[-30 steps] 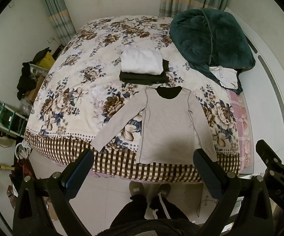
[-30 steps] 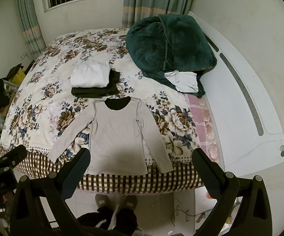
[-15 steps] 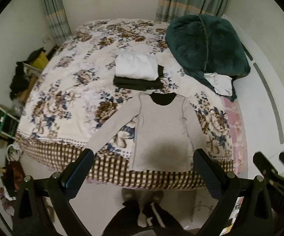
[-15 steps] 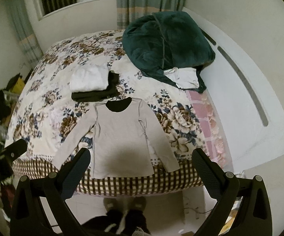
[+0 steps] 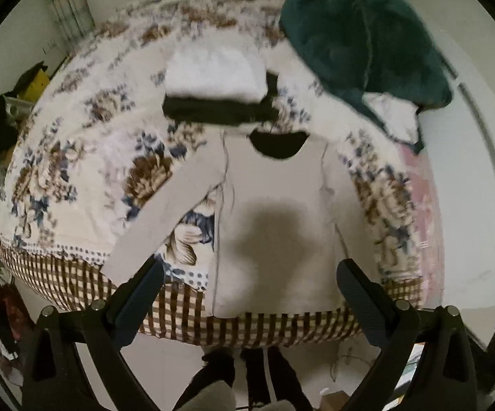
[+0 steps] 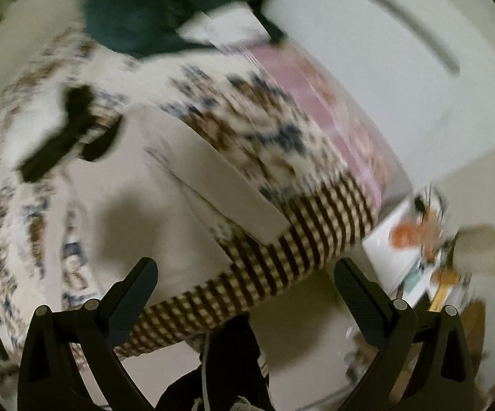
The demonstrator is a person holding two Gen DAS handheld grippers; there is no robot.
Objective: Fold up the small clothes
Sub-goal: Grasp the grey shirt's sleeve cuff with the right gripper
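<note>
Bedroom, bed [image 5: 76, 157] with a floral cover and a checked brown border along the near edge; pale floor below, white wall to the right.

Nearest: both grippers held above the floor at the foot of the bed, clear of the fabric. Left gripper [image 5: 247, 294] has its jaws spread wide, nothing between them. Right gripper [image 6: 245, 287] likewise spread wide and empty; its view is motion-blurred and tilted, aimed at the bed's right corner.

Next out: grey long-sleeve top [image 5: 275, 205] lies flat on the bed, face up, hem at the checked border, dark neckline pointing away. Both sleeves are spread outward, angled down toward the near edge. In the right view the right sleeve [image 6: 227, 185] ends close to the checked border. No fold in it yet.

Beyond the collar: a folded stack [image 5: 213, 89], white piece on top of a dark one, sitting just past the neckline. Looks like finished items.

Farthest: a dark green blanket [image 5: 360, 41] bunched at the far right corner, with a small white cloth [image 5: 394, 116] at its near edge. Can't tell if that cloth is part of the job.

Status, my read: two pieces done, grey top laid out but untouched. Remaining: sleeves in, body folded, then onto the stack.
</note>
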